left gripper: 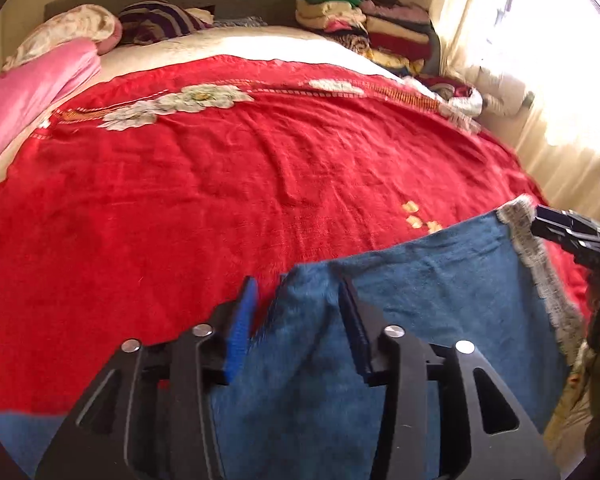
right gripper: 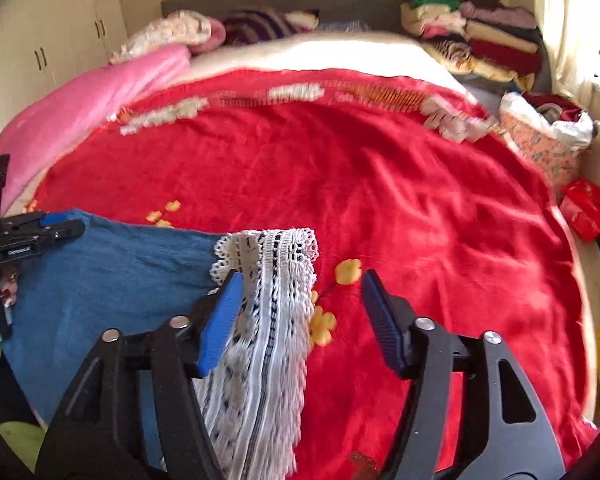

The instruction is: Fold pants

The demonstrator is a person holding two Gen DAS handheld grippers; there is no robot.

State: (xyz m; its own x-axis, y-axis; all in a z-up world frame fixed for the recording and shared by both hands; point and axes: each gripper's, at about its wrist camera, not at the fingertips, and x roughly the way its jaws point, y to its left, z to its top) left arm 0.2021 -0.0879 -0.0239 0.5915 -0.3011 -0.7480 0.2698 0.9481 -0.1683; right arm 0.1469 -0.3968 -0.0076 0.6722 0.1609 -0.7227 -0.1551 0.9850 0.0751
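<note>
The blue pants (left gripper: 440,280) lie on a red blanket (left gripper: 260,168) at the near edge of the bed, with a white lace cuff (left gripper: 540,264) at their right end. My left gripper (left gripper: 296,312) is open, its jaws wide apart, with a raised blue fold of the pants between them. In the right wrist view my right gripper (right gripper: 300,300) is open over the lace cuff (right gripper: 268,280); the cuff lies between its jaws against the left pad (right gripper: 220,324). The blue cloth (right gripper: 112,276) spreads to the left, where the left gripper (right gripper: 52,232) shows.
A pink quilt (left gripper: 28,92) and pillows (left gripper: 156,20) lie at the bed's far left. Stacks of folded clothes (left gripper: 364,20) stand at the far right corner. A floral bag (right gripper: 548,144) and a red package (right gripper: 584,208) sit at the right edge.
</note>
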